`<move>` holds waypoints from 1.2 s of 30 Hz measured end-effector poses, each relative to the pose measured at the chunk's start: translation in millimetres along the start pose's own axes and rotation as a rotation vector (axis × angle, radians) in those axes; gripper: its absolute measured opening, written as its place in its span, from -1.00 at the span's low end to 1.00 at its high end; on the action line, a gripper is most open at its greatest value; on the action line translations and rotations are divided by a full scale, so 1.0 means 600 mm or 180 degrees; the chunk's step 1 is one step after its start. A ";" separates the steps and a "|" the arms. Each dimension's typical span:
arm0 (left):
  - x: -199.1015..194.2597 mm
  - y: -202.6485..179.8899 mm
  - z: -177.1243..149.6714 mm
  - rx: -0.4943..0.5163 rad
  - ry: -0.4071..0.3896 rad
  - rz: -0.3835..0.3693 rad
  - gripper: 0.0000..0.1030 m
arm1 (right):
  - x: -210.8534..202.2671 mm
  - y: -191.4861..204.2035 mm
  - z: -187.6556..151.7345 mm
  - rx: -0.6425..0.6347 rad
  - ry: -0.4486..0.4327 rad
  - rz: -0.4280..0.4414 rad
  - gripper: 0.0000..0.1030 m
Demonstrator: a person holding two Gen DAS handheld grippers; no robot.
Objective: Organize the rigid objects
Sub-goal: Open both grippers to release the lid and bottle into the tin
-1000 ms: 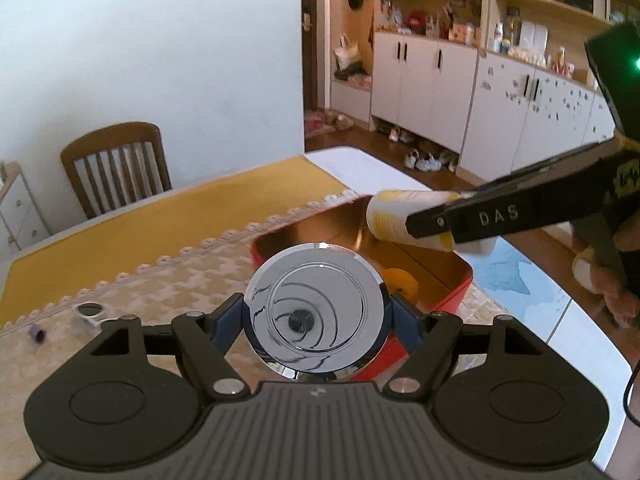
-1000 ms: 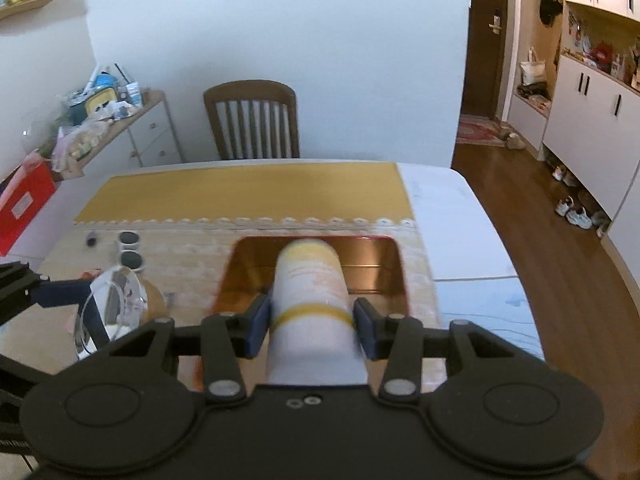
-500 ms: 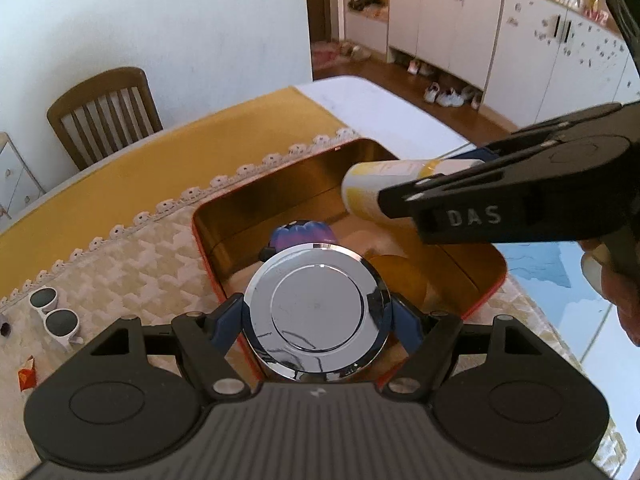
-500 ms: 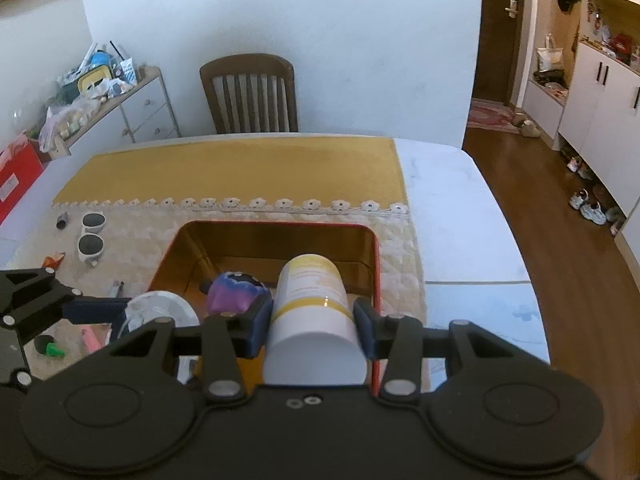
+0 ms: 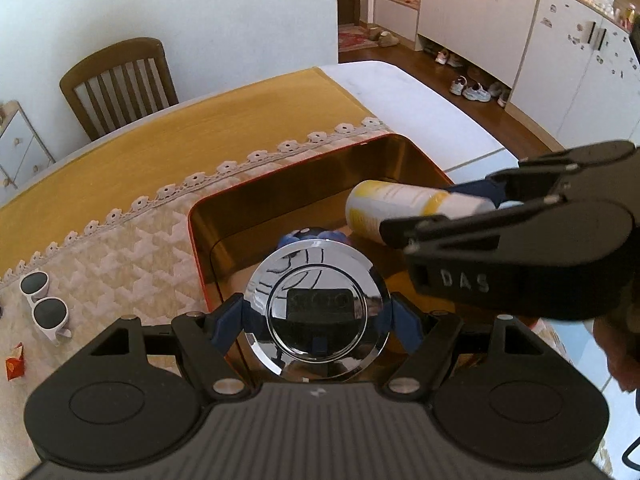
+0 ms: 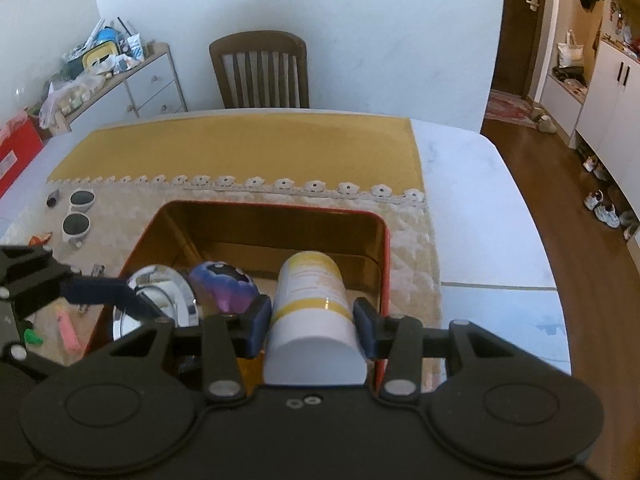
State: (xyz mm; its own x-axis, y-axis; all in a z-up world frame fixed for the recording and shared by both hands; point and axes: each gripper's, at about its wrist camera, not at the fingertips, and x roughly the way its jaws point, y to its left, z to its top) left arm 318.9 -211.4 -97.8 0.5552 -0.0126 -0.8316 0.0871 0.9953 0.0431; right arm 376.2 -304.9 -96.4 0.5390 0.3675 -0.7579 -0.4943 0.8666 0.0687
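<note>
My left gripper (image 5: 318, 314) is shut on a round shiny chrome lid (image 5: 318, 308), held over the near left part of the red tin box (image 5: 280, 172) with a gold inside. My right gripper (image 6: 312, 316) is shut on a white and yellow bottle (image 6: 314, 296), tilted down into the right part of the box (image 6: 276, 210). The bottle also shows in the left wrist view (image 5: 400, 206). A blue and purple object (image 6: 222, 286) lies inside the box between the two grippers. The chrome lid shows at left in the right wrist view (image 6: 160, 300).
White sunglasses (image 5: 44, 308) (image 6: 78, 212) lie on the cream cloth left of the box. Small items, a pink one (image 6: 68, 328) and a green one (image 6: 32, 336), lie near the front left. A wooden chair (image 6: 260, 68) stands behind the table.
Both grippers have moved forward and down over the box. The bottle and the chrome lid now sit lower, inside the box's rim.
</note>
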 end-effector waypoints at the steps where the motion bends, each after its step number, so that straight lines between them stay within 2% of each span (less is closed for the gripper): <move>1: 0.002 0.001 0.000 -0.0015 0.0005 -0.0001 0.49 | 0.002 0.000 -0.001 -0.0007 0.0007 -0.0002 -0.14; 8: 0.016 0.017 0.003 -0.0217 0.0040 -0.0032 0.49 | 0.008 -0.006 -0.003 -0.0011 0.0026 0.0026 -0.10; 14: 0.017 0.009 0.004 -0.0154 0.0027 0.0050 0.49 | 0.000 -0.008 -0.006 -0.0023 0.0005 0.0006 -0.11; 24: 0.009 0.012 -0.002 -0.0217 0.0046 -0.0007 0.48 | -0.027 -0.014 -0.011 0.0019 -0.0028 0.0094 0.01; 26: 0.006 0.010 -0.004 -0.0183 0.0037 0.0001 0.48 | -0.032 -0.013 -0.012 0.0023 -0.0039 0.0106 0.11; 29: -0.004 0.004 -0.007 -0.0119 -0.0023 -0.0041 0.49 | -0.043 -0.010 -0.014 0.0008 -0.0078 0.0088 0.24; 31: -0.014 0.001 -0.008 -0.0089 -0.0084 -0.0063 0.55 | -0.050 -0.011 -0.015 0.0023 -0.0094 0.0101 0.24; 36: -0.036 0.001 -0.012 -0.0087 -0.0198 -0.0108 0.55 | -0.068 -0.010 -0.015 0.0041 -0.0133 0.0100 0.24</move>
State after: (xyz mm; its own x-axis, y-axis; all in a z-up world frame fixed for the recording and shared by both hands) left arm 301.3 -209.6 -83.9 0.6026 -0.0514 -0.7964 0.0847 0.9964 -0.0002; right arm 350.8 -328.4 -71.6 0.5514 0.4080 -0.7276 -0.5026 0.8587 0.1006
